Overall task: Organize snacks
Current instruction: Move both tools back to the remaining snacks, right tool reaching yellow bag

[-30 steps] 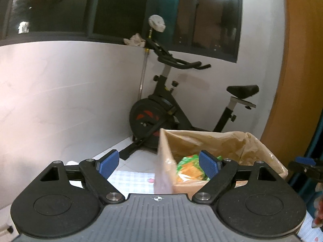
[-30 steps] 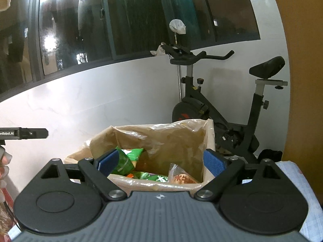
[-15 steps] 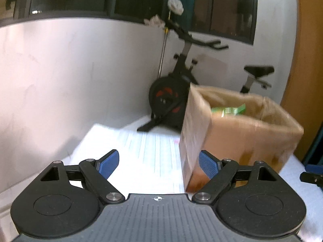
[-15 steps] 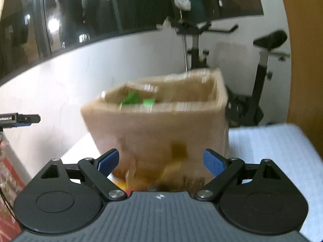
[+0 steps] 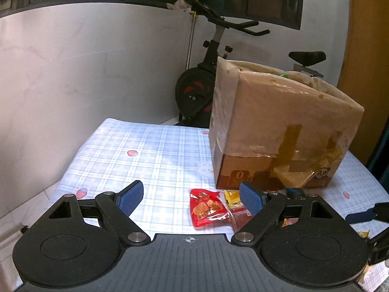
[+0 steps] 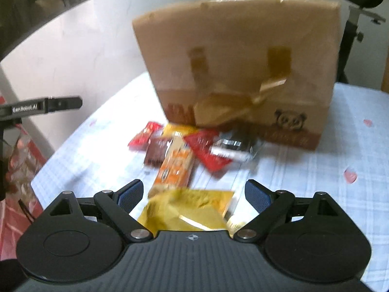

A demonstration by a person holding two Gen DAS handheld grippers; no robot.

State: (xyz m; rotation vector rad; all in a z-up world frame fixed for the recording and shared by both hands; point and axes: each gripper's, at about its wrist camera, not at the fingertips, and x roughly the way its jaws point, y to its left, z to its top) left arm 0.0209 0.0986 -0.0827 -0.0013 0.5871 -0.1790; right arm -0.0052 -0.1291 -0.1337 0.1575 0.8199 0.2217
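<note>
Snack packets (image 6: 184, 146) lie loose on the table (image 5: 145, 150), mid-frame before the cardboard box (image 6: 238, 68). Likely light, crinkly, slippery film; best pinched across flat edges. Yellow packet (image 6: 189, 209) lies between the right claw (image 6: 193, 196) pads, unclamped. Left claw (image 5: 192, 196) apart, empty. Both angled downward.

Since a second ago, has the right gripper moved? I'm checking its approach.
Yes. The right gripper has dropped: the cardboard box, seen into from above before, now towers over it.
</note>
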